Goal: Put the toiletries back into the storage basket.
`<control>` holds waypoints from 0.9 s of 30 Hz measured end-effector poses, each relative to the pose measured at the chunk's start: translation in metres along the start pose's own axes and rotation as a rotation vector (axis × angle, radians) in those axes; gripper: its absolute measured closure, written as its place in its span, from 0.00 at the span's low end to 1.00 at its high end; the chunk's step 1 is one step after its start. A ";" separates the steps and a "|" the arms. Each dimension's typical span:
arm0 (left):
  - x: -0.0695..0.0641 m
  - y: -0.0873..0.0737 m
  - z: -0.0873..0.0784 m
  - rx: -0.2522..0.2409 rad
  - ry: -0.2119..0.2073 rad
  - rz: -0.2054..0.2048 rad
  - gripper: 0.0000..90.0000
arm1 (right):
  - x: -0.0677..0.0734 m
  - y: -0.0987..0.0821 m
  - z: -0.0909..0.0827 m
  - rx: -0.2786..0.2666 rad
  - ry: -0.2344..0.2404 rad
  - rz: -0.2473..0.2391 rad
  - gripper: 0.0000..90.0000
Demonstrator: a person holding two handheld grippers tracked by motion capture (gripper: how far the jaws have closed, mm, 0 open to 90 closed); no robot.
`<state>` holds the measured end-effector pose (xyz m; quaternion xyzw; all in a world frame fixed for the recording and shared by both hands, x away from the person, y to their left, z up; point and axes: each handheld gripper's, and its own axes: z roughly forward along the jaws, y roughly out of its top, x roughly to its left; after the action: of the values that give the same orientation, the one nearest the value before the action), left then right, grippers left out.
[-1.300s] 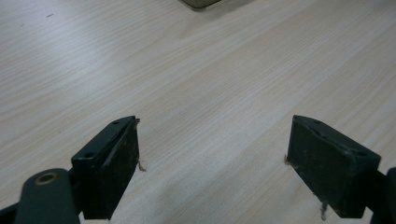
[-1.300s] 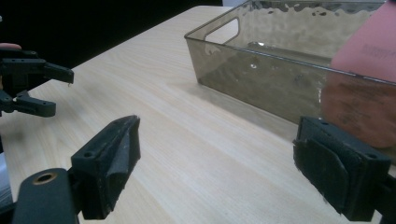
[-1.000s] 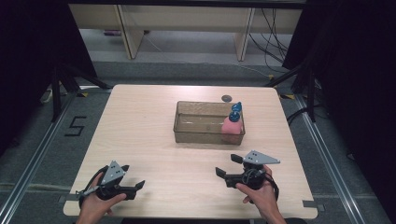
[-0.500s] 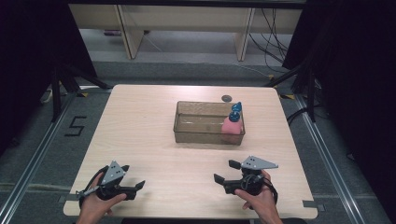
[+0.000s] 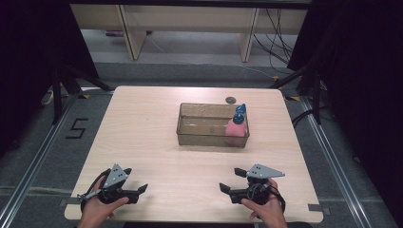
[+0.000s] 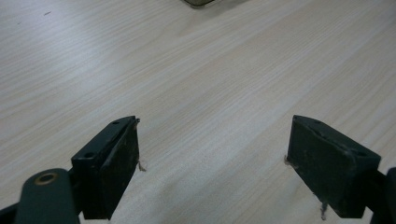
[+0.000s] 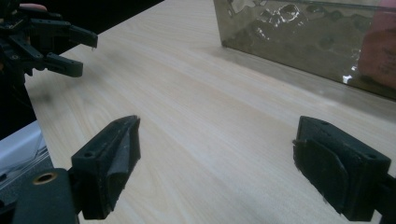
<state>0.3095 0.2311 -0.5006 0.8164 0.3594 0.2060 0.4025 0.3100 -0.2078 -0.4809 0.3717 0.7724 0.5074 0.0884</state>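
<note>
A clear brownish bin (image 5: 209,139) stands right of the table's middle. Inside it, at its right end, is a pink bottle (image 5: 235,128) with a blue top (image 5: 240,113). My left gripper (image 5: 141,189) rests near the front left edge, held by a hand, jaws pointing right. Its own view shows the left gripper (image 6: 212,154) open over bare wood. My right gripper (image 5: 223,188) sits near the front right, jaws pointing left. In its own view the right gripper (image 7: 215,158) is open and holds nothing, with the bin (image 7: 299,37) and the pink bottle (image 7: 382,46) ahead.
A small dark round disc (image 5: 231,99) lies on the table just behind the bin. The left gripper (image 7: 63,44) appears far off in the right gripper view. The light wooden table (image 5: 142,123) ends close behind both hands. Shelving and cables stand beyond the far edge.
My right gripper has drawn back toward the table's front edge, away from the bin. The left gripper has stayed put. Both remain open.
</note>
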 end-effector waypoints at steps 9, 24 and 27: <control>0.000 0.000 0.000 0.007 0.003 0.001 0.18 | -0.001 -0.007 -0.006 0.009 0.001 -0.002 0.17; -0.002 0.000 0.001 -0.016 0.000 -0.021 0.18 | 0.000 -0.013 -0.011 0.015 0.013 -0.007 0.17; -0.001 0.000 0.002 -0.020 0.001 -0.017 0.18 | 0.003 -0.013 -0.011 0.030 0.008 0.020 0.17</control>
<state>0.3096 0.2291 -0.5015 0.8090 0.3644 0.2065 0.4124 0.2958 -0.2163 -0.4863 0.3787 0.7766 0.4978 0.0747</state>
